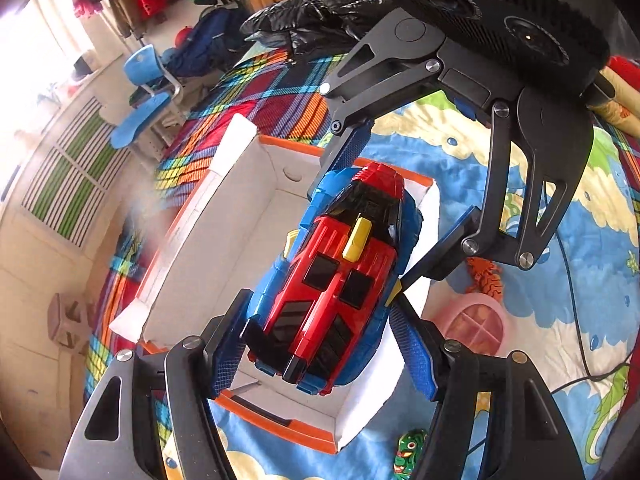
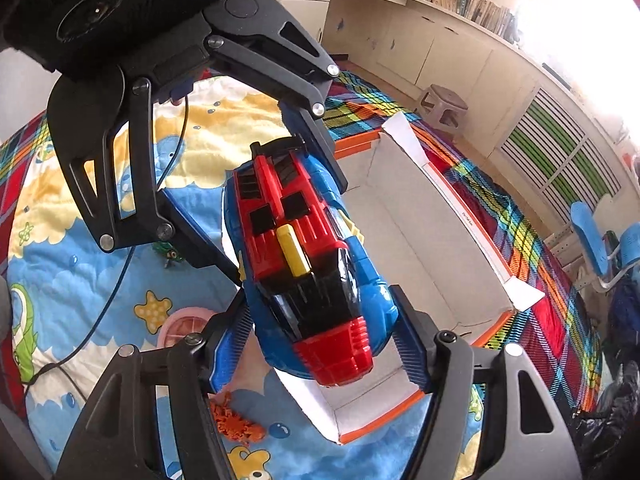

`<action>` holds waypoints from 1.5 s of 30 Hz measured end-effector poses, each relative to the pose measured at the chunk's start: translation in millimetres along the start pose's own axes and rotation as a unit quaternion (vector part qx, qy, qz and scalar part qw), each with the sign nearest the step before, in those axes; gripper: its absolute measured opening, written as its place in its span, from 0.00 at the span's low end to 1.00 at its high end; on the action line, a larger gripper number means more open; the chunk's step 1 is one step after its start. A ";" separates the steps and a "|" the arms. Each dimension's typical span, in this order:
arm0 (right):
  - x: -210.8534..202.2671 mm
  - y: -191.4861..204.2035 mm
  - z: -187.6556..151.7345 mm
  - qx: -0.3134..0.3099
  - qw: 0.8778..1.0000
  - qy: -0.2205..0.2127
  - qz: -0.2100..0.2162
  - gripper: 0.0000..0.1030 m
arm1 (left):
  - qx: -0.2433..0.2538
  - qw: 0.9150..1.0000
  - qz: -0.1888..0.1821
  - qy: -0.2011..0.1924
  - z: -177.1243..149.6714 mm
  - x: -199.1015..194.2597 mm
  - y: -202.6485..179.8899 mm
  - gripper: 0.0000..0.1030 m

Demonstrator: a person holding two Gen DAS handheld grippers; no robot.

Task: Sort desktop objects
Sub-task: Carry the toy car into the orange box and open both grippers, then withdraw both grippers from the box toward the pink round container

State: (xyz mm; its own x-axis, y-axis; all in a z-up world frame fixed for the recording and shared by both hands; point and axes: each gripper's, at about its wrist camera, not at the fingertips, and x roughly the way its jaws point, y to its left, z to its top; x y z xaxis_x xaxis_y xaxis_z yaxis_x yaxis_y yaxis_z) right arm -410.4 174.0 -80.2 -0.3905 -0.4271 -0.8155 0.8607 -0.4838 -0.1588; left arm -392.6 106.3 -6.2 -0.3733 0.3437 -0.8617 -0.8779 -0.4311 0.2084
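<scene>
cartoon quilt covers the surface. open white box with orange rim sits on it. red-blue toy car hangs over the box, left gripper clamped on its rear end, right gripper clamped on its nose. pink toy, orange toy, green toy lie beside the box.

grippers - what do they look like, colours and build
Both look alike. The left gripper and right gripper have black metal linkage arms with triangular cut-outs and silver round pivot bolts. The fingers carry blue ribbed pads. Seen from the right wrist, the left gripper's body is a black textured housing with round lenses. No sleeves or hands show.
</scene>
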 end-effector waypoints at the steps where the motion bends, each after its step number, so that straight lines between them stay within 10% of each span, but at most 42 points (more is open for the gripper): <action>1: 3.6 -5.4 -0.6 0.013 1.000 0.002 0.004 0.65 | -0.005 1.000 -0.004 0.002 -0.8 5.0 2.6 0.65; 16: 37.9 7.3 -17.3 0.055 0.998 0.039 -0.020 0.67 | -0.063 0.997 -0.015 0.039 -21.6 41.0 1.5 0.71; 21: 20.9 1.7 -24.2 0.102 0.995 0.009 -0.013 0.94 | -0.079 0.996 -0.005 0.032 -23.3 41.6 -2.2 0.78; 29: -28.7 14.6 -32.2 0.161 0.986 -0.040 -0.024 0.96 | -0.138 0.990 -0.035 -0.015 -31.1 -3.7 -13.0 0.78; 34: -85.5 43.0 -56.2 0.289 0.948 -0.108 0.071 0.96 | -0.218 0.972 -0.071 -0.061 -62.9 -46.3 -44.8 0.78; 41: -111.1 113.0 -133.0 0.401 0.908 -0.104 0.055 0.96 | -0.252 0.964 -0.075 -0.050 -117.4 -76.9 -121.4 0.78; 45: -120.4 141.3 -174.5 0.485 0.866 -0.097 0.080 0.95 | -0.329 0.934 -0.123 -0.062 -152.0 -96.7 -159.9 0.78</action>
State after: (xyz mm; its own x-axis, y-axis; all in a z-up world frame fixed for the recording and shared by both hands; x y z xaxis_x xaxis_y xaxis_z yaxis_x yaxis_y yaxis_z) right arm -184.8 290.3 -101.6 -0.4204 -0.6219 -0.6607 0.2664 -0.7807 0.5653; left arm -170.5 15.2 -26.5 -0.2527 0.5756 -0.7777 -0.5821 -0.7325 -0.3530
